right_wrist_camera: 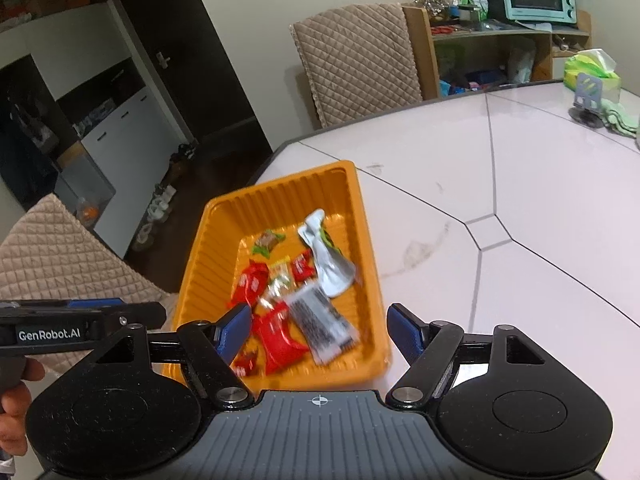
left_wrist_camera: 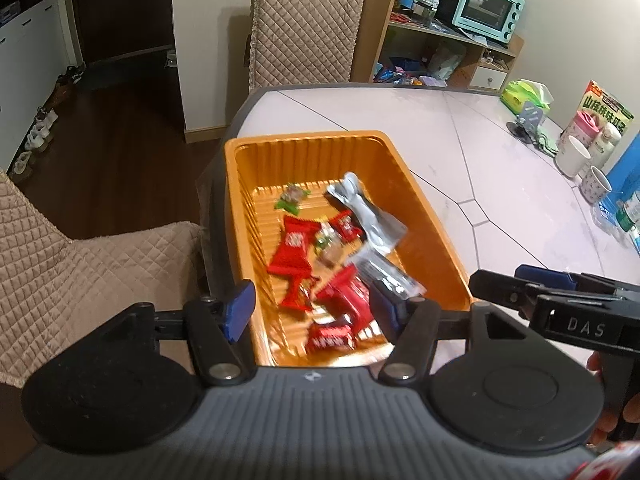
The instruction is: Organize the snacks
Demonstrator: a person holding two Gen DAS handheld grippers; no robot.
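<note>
**Holding Nothing, Two Grippers Are Poised Over a Filled Snack Tray**

Spread apart and empty, the blue-padded jaws of the left gripper [left_wrist_camera: 310,312] are seen above the near end of an orange tray [left_wrist_camera: 424,204], with no wrapper pressed between them. The right gripper [right_wrist_camera: 320,332] is likewise held parted and empty over the same tray's near edge, and nothing is gripped by either tool.

The tray is set on the pale table [left_wrist_camera: 500,184] close to its rounded corner, and the snacks are gathered inside it. Red wrapped sweets [left_wrist_camera: 292,254] are heaped toward the near end, a crumpled silver pouch [left_wrist_camera: 362,208] lies along the right side, and a dark striped packet [right_wrist_camera: 320,326] rests beside it. A small green-edged candy [left_wrist_camera: 291,198] sits apart near the far wall.

Beyond the table, a chair with a quilted beige cover [left_wrist_camera: 304,24] is drawn up, and a mint-green toaster oven [left_wrist_camera: 486,10] is seen on a wooden shelf. Cups and a printed box [left_wrist_camera: 608,110] are stood along the table's right side. Fingers [right_wrist_camera: 16,404] are glimpsed on the left gripper's handle.
</note>
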